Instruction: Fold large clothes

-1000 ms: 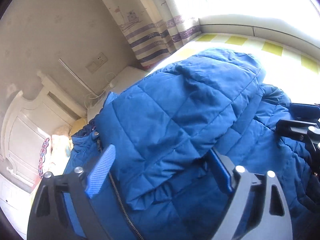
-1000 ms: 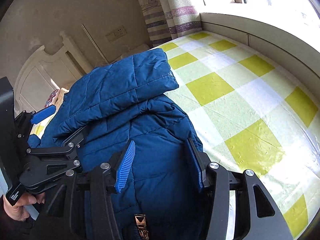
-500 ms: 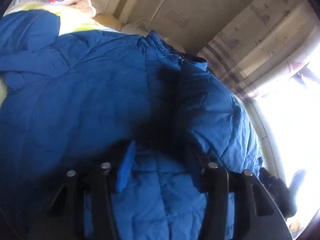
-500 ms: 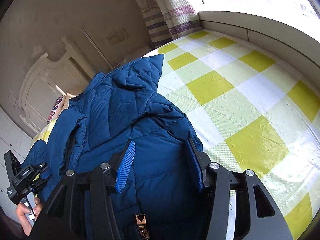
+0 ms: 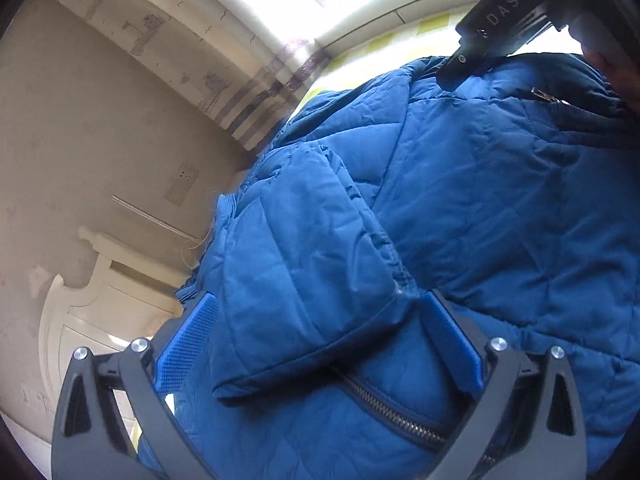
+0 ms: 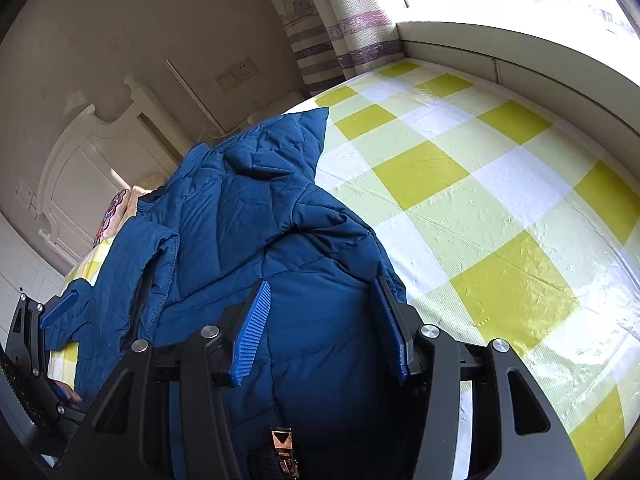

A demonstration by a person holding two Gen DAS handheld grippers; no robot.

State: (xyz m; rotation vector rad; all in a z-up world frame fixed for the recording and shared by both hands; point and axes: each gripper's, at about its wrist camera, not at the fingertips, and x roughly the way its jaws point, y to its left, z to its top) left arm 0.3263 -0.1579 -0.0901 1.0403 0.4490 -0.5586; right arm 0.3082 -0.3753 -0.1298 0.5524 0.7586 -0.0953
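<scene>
The blue quilted jacket (image 6: 248, 216) lies on the bed with the yellow-and-white checked sheet (image 6: 480, 184), bunched along the side toward the white headboard (image 6: 76, 168), with its pointed hood toward the striped curtain (image 6: 340, 40). Your left gripper (image 5: 320, 340) is opening, its jaws spread wide; a folded sleeve (image 5: 304, 280) sits between the blue pads (image 5: 188, 340), which do not press on it, and a zipper (image 5: 384, 408) runs beneath. Your right gripper (image 6: 320, 328) stands about half spread, with the jacket's near hem bulging between its fingers; whether the pads actually pinch the fabric you cannot tell from here.
</scene>
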